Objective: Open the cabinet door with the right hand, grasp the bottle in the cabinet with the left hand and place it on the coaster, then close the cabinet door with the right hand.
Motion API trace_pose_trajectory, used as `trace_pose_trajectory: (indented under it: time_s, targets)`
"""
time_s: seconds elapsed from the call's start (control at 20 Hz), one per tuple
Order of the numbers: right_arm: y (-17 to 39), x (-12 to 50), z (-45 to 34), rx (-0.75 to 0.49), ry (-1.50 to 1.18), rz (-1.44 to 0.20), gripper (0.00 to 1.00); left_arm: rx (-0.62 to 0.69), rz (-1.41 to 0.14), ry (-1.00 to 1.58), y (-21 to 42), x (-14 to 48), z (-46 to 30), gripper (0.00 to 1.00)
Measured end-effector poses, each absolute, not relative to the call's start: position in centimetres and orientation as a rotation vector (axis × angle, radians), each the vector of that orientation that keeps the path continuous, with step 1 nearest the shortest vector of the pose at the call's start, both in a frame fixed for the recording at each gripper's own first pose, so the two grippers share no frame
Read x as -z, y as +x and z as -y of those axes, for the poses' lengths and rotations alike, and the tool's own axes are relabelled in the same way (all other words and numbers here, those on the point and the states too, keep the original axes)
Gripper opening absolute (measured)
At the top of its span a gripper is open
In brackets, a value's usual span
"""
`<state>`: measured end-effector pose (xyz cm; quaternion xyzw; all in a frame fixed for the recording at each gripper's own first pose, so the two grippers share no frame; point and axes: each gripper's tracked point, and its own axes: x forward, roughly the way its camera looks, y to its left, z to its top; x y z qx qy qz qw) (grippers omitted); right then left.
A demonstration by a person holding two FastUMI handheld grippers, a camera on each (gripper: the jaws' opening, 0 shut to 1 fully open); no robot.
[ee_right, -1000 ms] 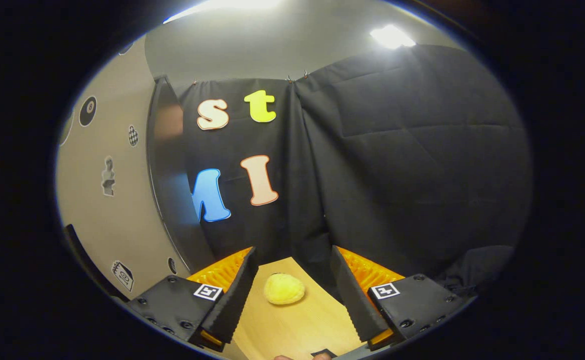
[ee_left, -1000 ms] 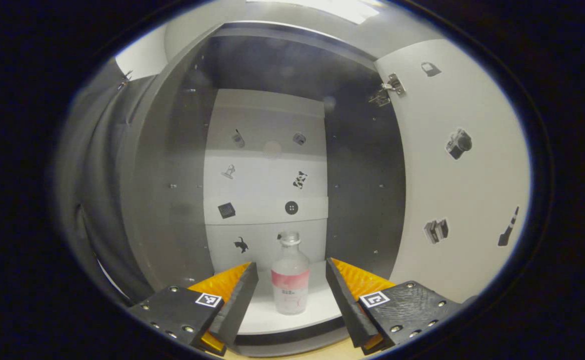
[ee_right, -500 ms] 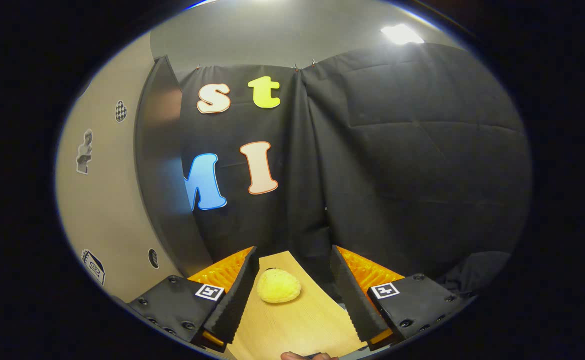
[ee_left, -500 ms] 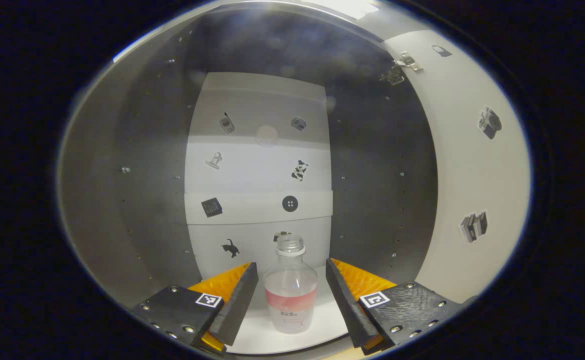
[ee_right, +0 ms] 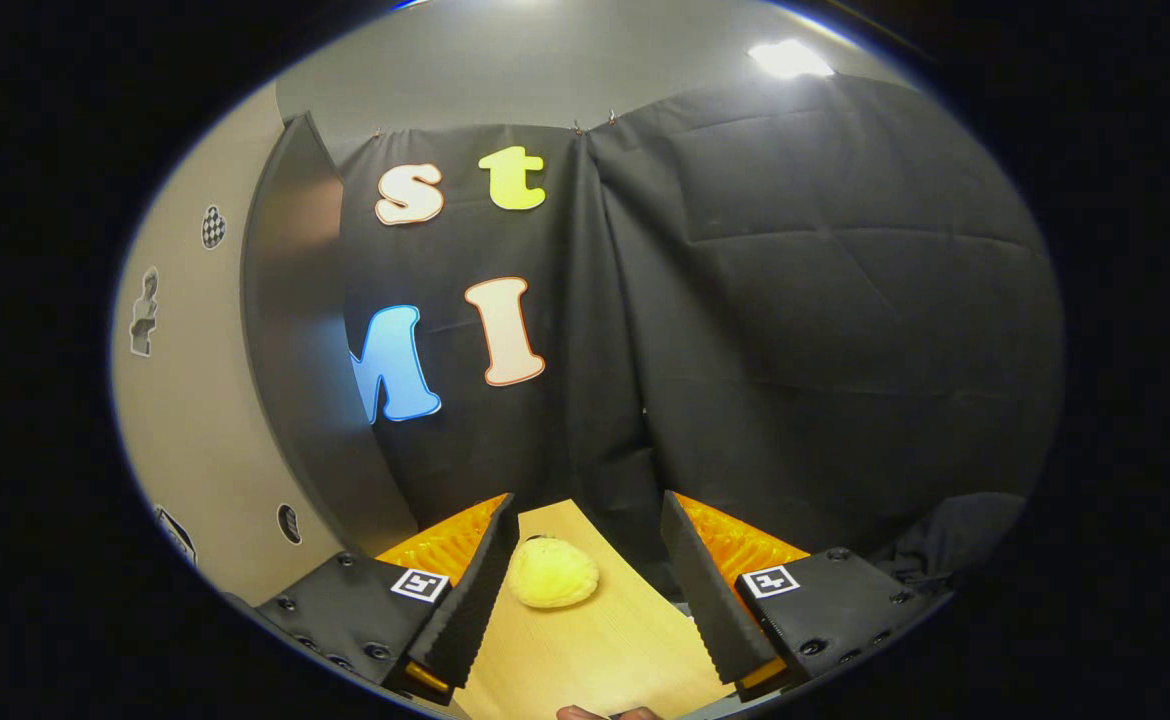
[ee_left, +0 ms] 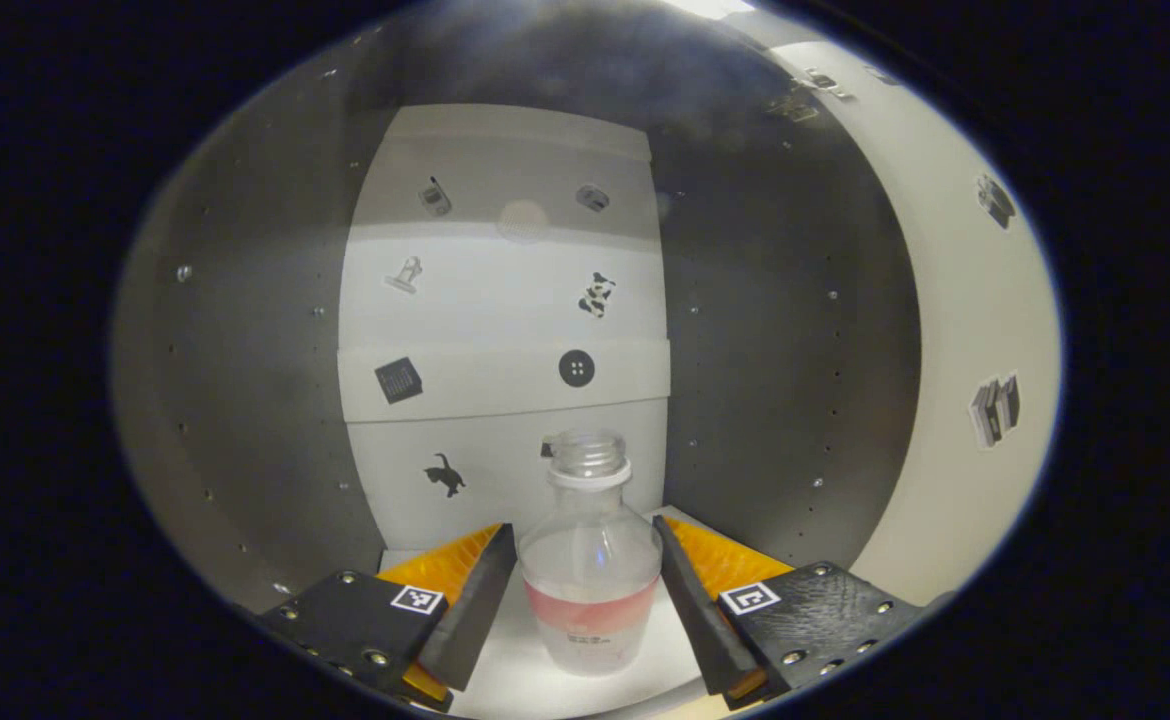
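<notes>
inside the cabinet (ee_left: 255,400), the bottle (ee_left: 590,580) stands upright on the white floor of the compartment, near its front edge. it is clear plastic with no cap on its threaded neck, a white ring below the neck and a red-pink band around the lower body; whether it holds any liquid i cannot tell. the left gripper (ee_left: 583,590) has its two fingers spread wide, one on each side of the bottle, the inner faces close to the bottle's shoulders; whether either one touches the plastic i cannot tell. behind the bottle the pale back panel (ee_left: 505,300) carries small black stickers, among them a cat (ee_left: 443,474) and a round button (ee_left: 576,368), and a further sticker is partly hidden behind the bottle's neck. grey side walls dotted with shelf-pin holes close the compartment left and right. the cabinet door (ee_left: 975,330) stands swung open at the right, its pale inner face bearing more stickers.

in the right gripper view, the right gripper (ee_right: 585,595) is spread apart and holds nothing. between its fingers, farther off on the wooden tabletop (ee_right: 605,660), lies a yellow rounded object (ee_right: 552,579). the door's grey edge (ee_right: 290,350) rises at the left.
</notes>
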<state>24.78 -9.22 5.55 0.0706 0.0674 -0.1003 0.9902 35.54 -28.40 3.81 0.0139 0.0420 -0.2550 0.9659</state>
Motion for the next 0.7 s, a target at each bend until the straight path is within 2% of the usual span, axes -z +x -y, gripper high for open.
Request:
trace_pose_trajectory:
  time_s: [0.15, 0.25, 0.7]
  targets:
    - [25.4, -5.3, 9.0, 0.189, 0.123, -0.145, 0.91, 0.508, -0.092, 0.005, 35.5, -3.3, 28.3, 0.83]
    - [25.9, -5.4, 8.7, 0.175, 0.118, -0.147, 0.91, 0.493, -0.088, 0.034, 35.4, -3.3, 28.1, 0.75]
    - [28.9, -6.4, 7.0, 0.08, 0.061, -0.13, 0.91, 0.473, -0.025, 0.08, 32.2, -4.7, 27.0, 0.72]
